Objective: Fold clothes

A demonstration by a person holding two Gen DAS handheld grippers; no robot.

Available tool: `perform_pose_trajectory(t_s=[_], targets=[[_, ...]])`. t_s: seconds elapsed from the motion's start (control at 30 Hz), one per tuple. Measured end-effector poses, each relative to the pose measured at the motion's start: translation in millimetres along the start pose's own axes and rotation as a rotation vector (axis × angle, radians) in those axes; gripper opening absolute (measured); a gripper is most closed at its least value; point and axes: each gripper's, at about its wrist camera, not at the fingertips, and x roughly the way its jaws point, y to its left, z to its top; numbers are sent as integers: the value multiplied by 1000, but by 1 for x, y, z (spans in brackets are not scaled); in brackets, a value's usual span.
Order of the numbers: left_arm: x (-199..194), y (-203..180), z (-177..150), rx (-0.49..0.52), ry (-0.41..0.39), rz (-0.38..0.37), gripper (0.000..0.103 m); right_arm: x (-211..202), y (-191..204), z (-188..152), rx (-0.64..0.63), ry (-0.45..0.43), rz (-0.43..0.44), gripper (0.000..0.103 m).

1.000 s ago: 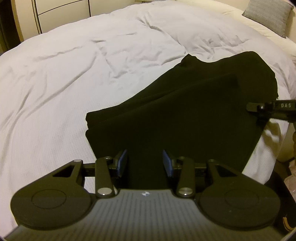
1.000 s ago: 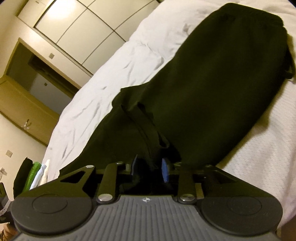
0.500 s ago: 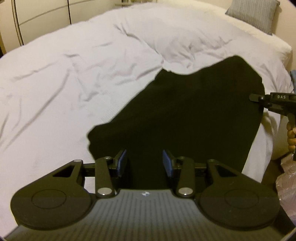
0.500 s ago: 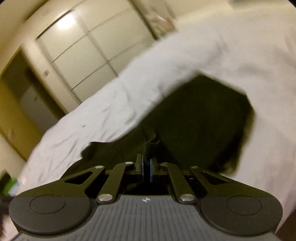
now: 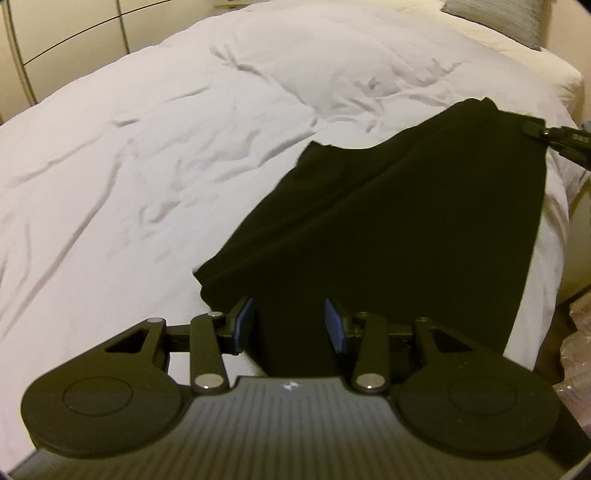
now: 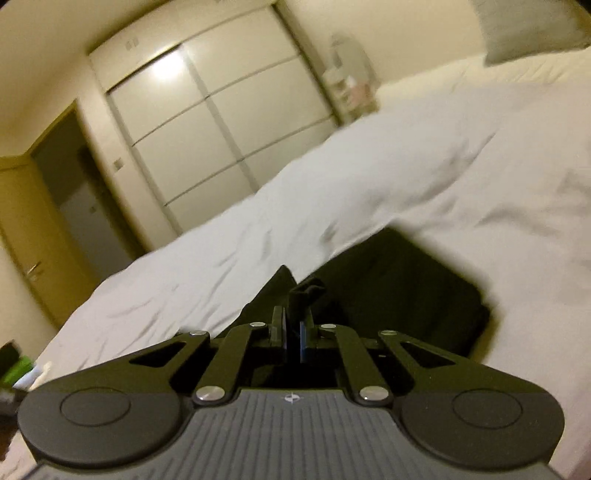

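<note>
The black garment [image 5: 406,221] lies on the white duvet [image 5: 147,166] of the bed, spread in a long band from about 1 o'clock down to 6 o'clock in the left wrist view.

The left gripper [image 5: 289,325] is at 6 o'clock of its own view. Its jaws stand partly apart, and the blue pads [image 5: 243,325] have the near end of the garment between them. The cloth fills most of the gap, but I cannot tell if the pads really press on it.

The right gripper [image 6: 293,334] is clenched on a small bunch of the black cloth, which stands up just above the tips, a little below the centre of the right wrist view. Its jaws have just been closing, with the cloth between them. In the left wrist view the same tool [image 5: 535,129] shows at 2 o'clock, touching the far corner of the garment.

In the right wrist view, the rest of the garment [image 6: 406,288] lies toward 4 o'clock. The wardrobe [image 6: 214,122] with pale sliding doors stands at 11 o'clock, and a grey pillow [image 6: 532,29] at 1 o'clock. This view is blurred.
</note>
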Motion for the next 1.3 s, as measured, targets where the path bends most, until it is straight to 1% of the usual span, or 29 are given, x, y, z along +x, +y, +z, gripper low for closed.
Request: perform_pose_trajectory(t_s=[0.07,0.13,0.2,0.27,0.3,0.4,0.47,0.5,0.53,0.57,0.6,0.63,0.67,0.73,0.77,0.8,0.83,0.87,0.9,0.93,0.97,1.03,1.07,1.13,1.17,1.3], targets=[[9,-5,2,9,11,-6,37,5,-22,7,18,5,-59,6],[13,-9,3,16,16,-12,37,10,-38,4,40,24,-97,6],[16,-10,3,20,12,-23,37,8,-46,2,62,13,-93,6],[19,-9,4,22,15,-24,37,5,-43,2,41,-16,-106,6],[20,-9,5,21,17,-21,37,3,-46,3,32,-16,-121,6],[19,-8,6,22,18,-2,37,20,-57,-2,32,53,-186,5],[17,-8,6,26,14,8,37,25,-60,-3,54,77,-203,5],[16,-8,6,27,13,10,37,21,-56,-1,53,70,-211,8],[16,-7,5,28,12,12,37,18,-52,1,51,61,-221,17],[16,-7,5,28,12,13,37,11,-46,3,38,42,-240,39],[16,-7,5,28,13,14,37,4,-39,4,21,20,-262,54],[16,-8,4,29,12,15,37,-3,-32,6,4,-3,-284,55],[16,-8,4,31,11,16,37,-10,-24,8,-15,-19,-284,55],[16,-8,4,39,9,18,37,-16,-12,6,-63,-20,-245,55],[17,-8,4,39,8,20,37,-13,-9,3,-92,-3,-220,54],[17,-7,3,35,8,22,37,-6,-10,-1,-114,34,-206,50],[16,-4,2,26,8,26,37,3,-13,-4,-120,81,-219,46],[13,-1,1,10,8,31,36,14,-20,-8,-118,129,-261,42],[9,3,-2,-3,3,33,35,18,-25,-11,-115,150,-305,42],[4,7,-6,-16,-5,32,35,16,-27,-11,-106,149,-336,45],[-2,11,-10,-30,-9,32,35,8,-25,-9,-96,130,-340,46],[-11,17,-23,-56,-6,37,35,-11,-14,-6,-93,81,-326,46],[-15,19,-31,-70,-4,36,35,-22,-3,-7,-116,65,-308,46],[-22,21,-47,-101,6,24,35,-43,27,-18,-196,66,-229,47],[-25,22,-55,-116,12,21,35,-52,45,-29,-251,84,-176,47],[-37,22,-86,-183,32,0,35,-78,127,-95,-508,205,43,48]])
